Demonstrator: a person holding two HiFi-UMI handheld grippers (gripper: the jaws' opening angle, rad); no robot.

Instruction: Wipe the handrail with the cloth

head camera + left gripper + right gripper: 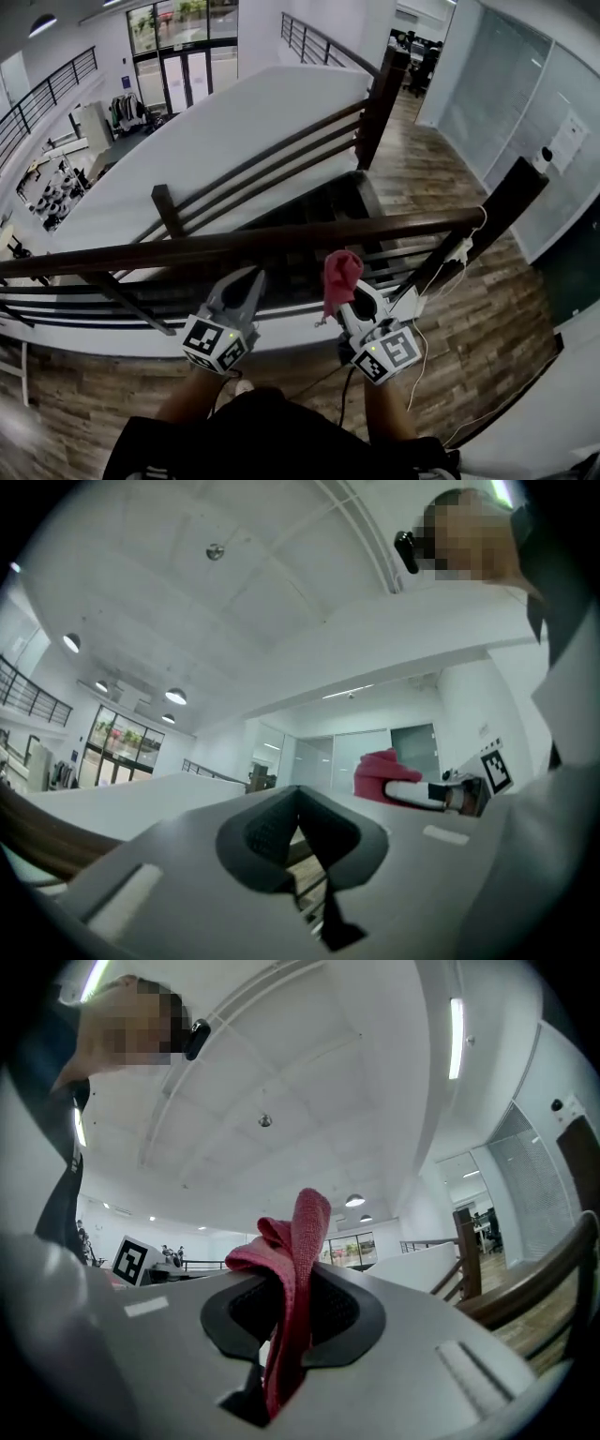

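Nearest to the camera, the head view shows the person's two forearms, each holding one gripper over the wooden floor (487, 309). The left gripper (249, 279) has its jaws closed on each other, and in the left gripper view (298, 806) nothing stands between them. The right gripper (352, 289) has its jaws closed on the red cloth (342, 270). In the right gripper view (291, 1299) the cloth (302, 1237) is pinched between the dark pads (339, 1309), one end standing up above the jaws and the other hanging down. Both grippers point toward the dark wooden handrail (234, 242), which runs across the view just beyond them. The cloth is near the handrail, but in the right gripper view the handrail (544, 1279) passes at the right side, apart from it. Behind the handrail a stairwell goes down, and further a dark post (380, 103) stands beside another railing.
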